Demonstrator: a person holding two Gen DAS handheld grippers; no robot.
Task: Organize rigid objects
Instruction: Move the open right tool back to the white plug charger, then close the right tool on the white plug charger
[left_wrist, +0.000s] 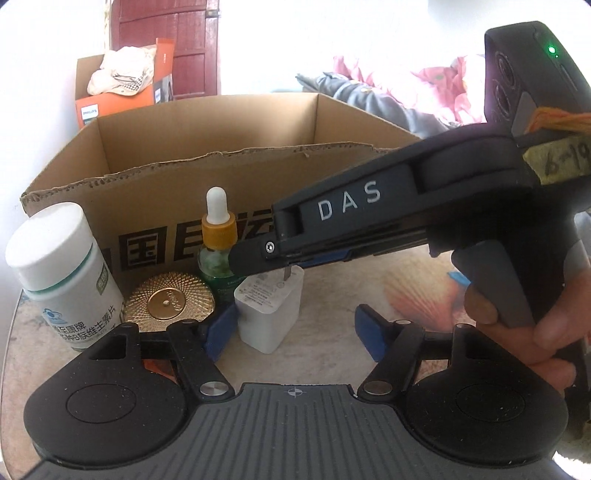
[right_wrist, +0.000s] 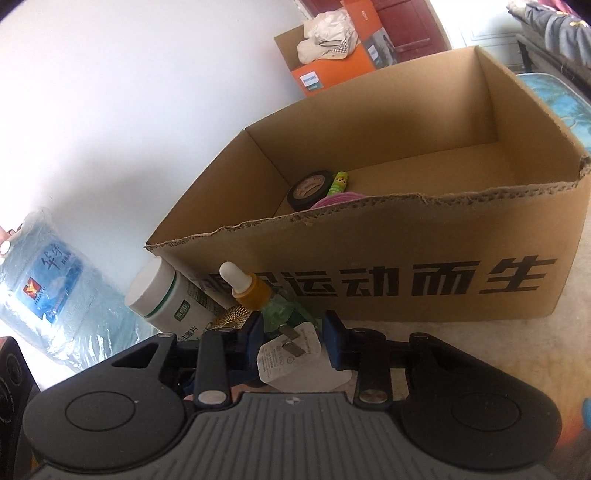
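- Patterned surface carries an open cardboard box with a white wall behind; a bed with pink bedding lies at the back.
- Items not yet sorted stand in a row against the box's near wall: white pill bottle, gold round lid, green dropper bottle, white charger plug. Judged: staged close to the box so each transfer is short.
- Right tool: blue pads on either side of the charger plug, prongs up. Gap is narrow and the pads look to be at its sides; firm pressure cannot be confirmed, so not counted as gripped.
- Left tool: jaws apart, nothing clamped. Left pad sits just beside the plug, right pad well clear. Judged: it brackets the plug loosely, perhaps to steady it.
- Left view only: the right tool seen from outside, reaching down over the plug, with the hand on its handle; also the gold lid in full.
- Right view only: the box interior, holding a black tape roll, a small green tube and something pink at the left end; the rest is bare. Also a blue water jug lying at left.
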